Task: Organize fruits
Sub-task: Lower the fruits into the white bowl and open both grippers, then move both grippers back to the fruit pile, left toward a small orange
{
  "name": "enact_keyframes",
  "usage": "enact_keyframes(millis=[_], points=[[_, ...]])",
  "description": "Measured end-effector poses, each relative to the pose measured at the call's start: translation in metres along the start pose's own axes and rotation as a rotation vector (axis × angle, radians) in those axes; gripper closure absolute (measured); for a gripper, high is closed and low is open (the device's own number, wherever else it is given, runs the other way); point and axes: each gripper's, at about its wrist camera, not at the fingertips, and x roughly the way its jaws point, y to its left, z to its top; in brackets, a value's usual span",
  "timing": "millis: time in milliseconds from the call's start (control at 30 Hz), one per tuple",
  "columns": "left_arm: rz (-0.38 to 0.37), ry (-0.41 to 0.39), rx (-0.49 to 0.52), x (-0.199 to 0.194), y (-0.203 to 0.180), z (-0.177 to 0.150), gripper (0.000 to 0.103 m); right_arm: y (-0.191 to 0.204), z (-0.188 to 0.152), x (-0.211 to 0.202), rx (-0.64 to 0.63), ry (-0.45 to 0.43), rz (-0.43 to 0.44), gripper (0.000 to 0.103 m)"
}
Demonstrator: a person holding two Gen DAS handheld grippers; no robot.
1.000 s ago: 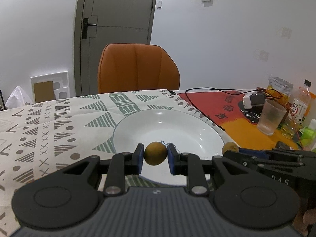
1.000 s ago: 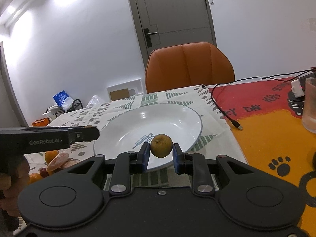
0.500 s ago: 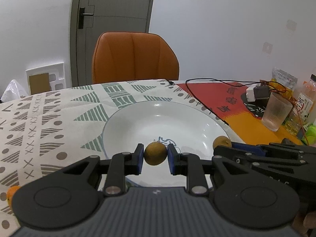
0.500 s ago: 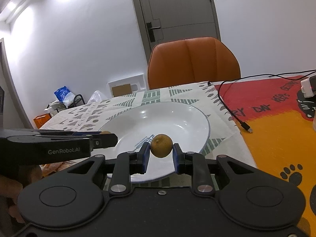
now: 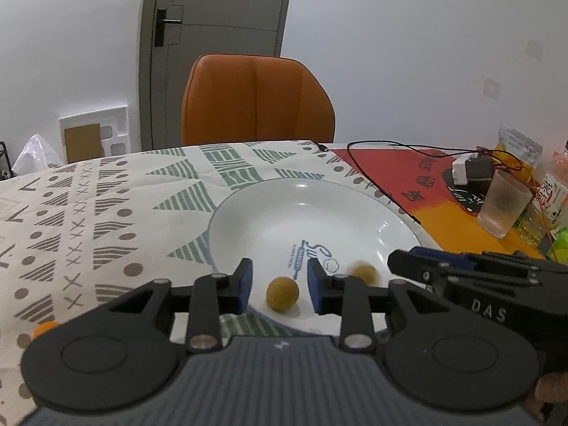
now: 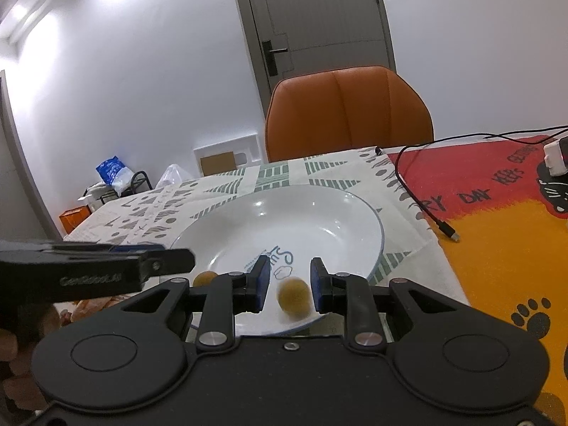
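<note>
A large white plate (image 5: 269, 213) lies on the patterned tablecloth; it also shows in the right wrist view (image 6: 319, 213). My left gripper (image 5: 280, 285) is open over the plate's near rim, with a small yellow-brown fruit (image 5: 282, 293) lying loose on the plate between its fingers. My right gripper (image 6: 289, 285) is open too, and a second, motion-blurred fruit (image 6: 294, 298) is in the plate between its fingers. That fruit shows in the left wrist view (image 5: 362, 274), and the first one shows in the right wrist view (image 6: 205, 278).
An orange chair (image 5: 255, 99) stands behind the table. At the right are a black cable (image 6: 422, 198), a frosted glass (image 5: 504, 204), a charger and bottles. Orange fruit (image 5: 44, 328) lies at the table's left. The other gripper crosses each view's edge.
Both grippers have opened and let go of their fruits, which now lie in the plate. The right one's fruit is still moving.
</note>
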Motion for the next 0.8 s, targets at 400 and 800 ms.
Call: enact_keyframes(millis=[400,800], points=[[0.088,-0.073,-0.046,-0.037,0.021,-0.005,0.022,0.006,-0.008,-0.015,0.022,0.013,-0.006,0.057],[0.127,-0.093,-0.114,-0.072,0.046,-0.019,0.018,0.028,-0.013,-0.04,0.011,-0.023,0.023,0.0]])
